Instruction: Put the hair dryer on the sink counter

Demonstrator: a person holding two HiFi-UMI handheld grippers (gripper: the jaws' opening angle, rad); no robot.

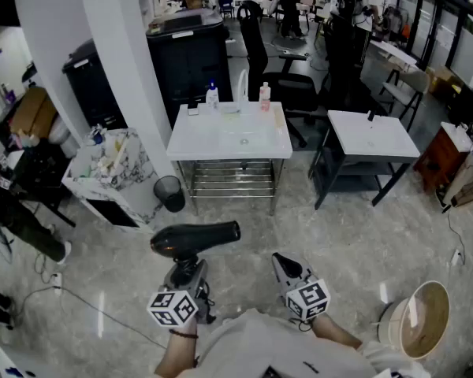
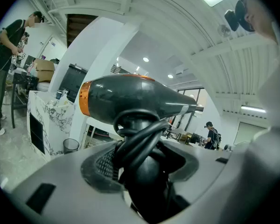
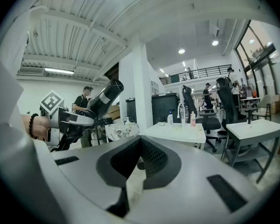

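Note:
A black hair dryer (image 1: 195,239) with an orange ring at its rear lies level above the floor, nozzle to the right. My left gripper (image 1: 185,272) is shut on its handle, and the cord is coiled round the handle (image 2: 139,139) between the jaws. Its body (image 2: 135,99) fills the left gripper view. My right gripper (image 1: 286,268) is beside it to the right, shut and empty. The right gripper view shows the dryer (image 3: 105,97) at the left. The white sink counter (image 1: 230,136), with a tap and two bottles, stands ahead across the floor, and it is also in the right gripper view (image 3: 175,130).
A second white sink table (image 1: 370,136) stands to the right of the counter. A marble-patterned cabinet (image 1: 110,168) and a small black bin (image 1: 170,193) are left of it. A round wooden basket (image 1: 422,321) sits at the lower right. A person (image 1: 8,203) stands at the far left.

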